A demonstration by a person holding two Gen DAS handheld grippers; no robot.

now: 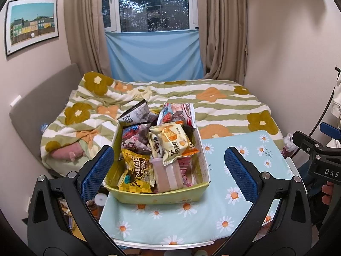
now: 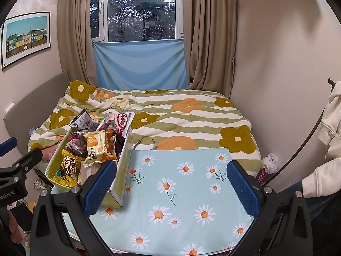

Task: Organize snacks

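A: Box? 
B: Yellow cardboard box (image 1: 157, 196) on the left part of the daisy-print table (image 1: 234, 192), near edge of the bed. Heaped with snack packets.

A: Contents, as far as legible. 
B: Yellow-and-brown packet (image 1: 136, 170) at near left. Cream cake packet (image 1: 172, 140) on top at centre. Purple-brown packet (image 1: 134, 138) behind the yellow one. Black-and-white pouch (image 1: 136, 113) sticking up at far left, red-and-white bag (image 1: 179, 113) at far right. A pale translucent tub (image 1: 166, 172) at the near wall.

A: Left gripper? 
B: Left gripper (image 1: 169, 170) spread wide, holding nothing. Its blue pads (image 1: 97, 170) sit either side of the box without touching it, as far as I can tell.

A: Right gripper? 
B: Right gripper (image 2: 170, 186) also wide apart and empty, over bare tablecloth right of the box (image 2: 119, 175). Its left pad overlaps the box's near right corner in view; contact unclear.

A: Surroundings? 
B: Striped flower quilt (image 1: 223, 106) beyond the table, curtains (image 1: 221, 32), window (image 1: 153, 4), framed picture (image 1: 32, 25) on the left wall.
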